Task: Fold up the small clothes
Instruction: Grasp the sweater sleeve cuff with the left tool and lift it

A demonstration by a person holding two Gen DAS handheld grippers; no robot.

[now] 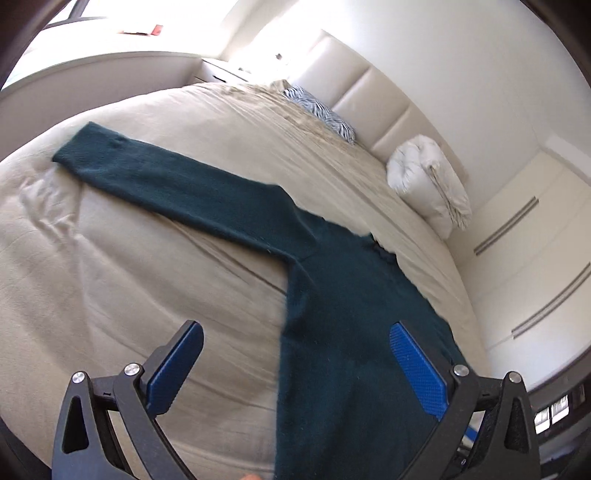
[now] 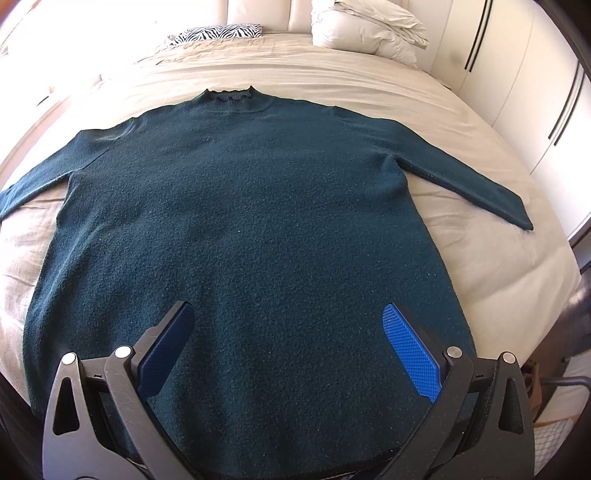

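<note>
While both grippers (image 1: 295,347) (image 2: 288,328) hang spread, the sweater (image 2: 236,206) lies flat, bare bedspread (image 2: 498,266) bordering its edges

my left gripper (image 1: 295,338): black arms, blue ribbed pads, silver screws
my right gripper (image 2: 288,319): black arms, blue ribbed pads, silver screws at 7 and 5 o'clock

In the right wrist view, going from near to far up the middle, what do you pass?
right gripper → dark green sweater → sweater collar → beige bedspread → cream headboard
</note>
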